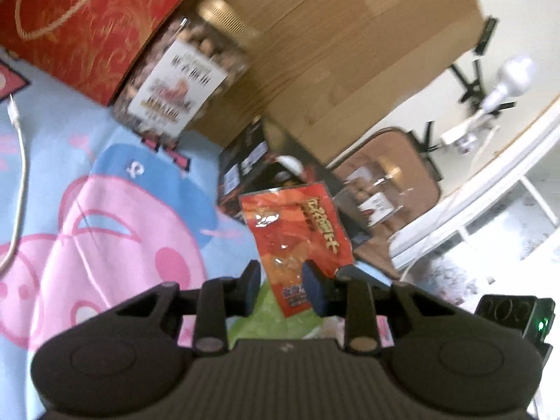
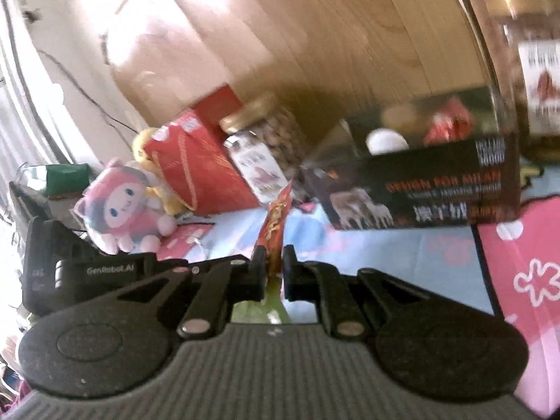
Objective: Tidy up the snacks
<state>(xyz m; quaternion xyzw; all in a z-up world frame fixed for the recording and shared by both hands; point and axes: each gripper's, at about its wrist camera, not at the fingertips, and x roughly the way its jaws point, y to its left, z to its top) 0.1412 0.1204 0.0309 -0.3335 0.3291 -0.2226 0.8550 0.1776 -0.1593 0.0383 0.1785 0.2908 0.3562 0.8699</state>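
In the left wrist view an orange-red snack packet point(image 1: 297, 241) stands face-on between the blue pads point(image 1: 312, 288) of my left gripper point(image 1: 281, 288), which is shut on its lower end above the cartoon bedsheet point(image 1: 105, 227). In the right wrist view an orange-red snack packet point(image 2: 274, 227) shows edge-on. My right gripper point(image 2: 273, 273) is shut on its lower part, the black fingers point(image 2: 258, 273) pinching its flat sides. Whether it is the same packet I cannot tell. Something green point(image 2: 274, 309) lies under the grippers.
A black snack box point(image 2: 420, 182), a gold-lidded jar of nuts point(image 1: 182, 80) and a red gift bag point(image 1: 87, 24) stand against a wooden board point(image 1: 332, 52). A second large jar point(image 2: 525, 52) looms at the right. A plush doll point(image 2: 119, 210) and a white cable point(image 1: 17, 175) lie on the sheet.
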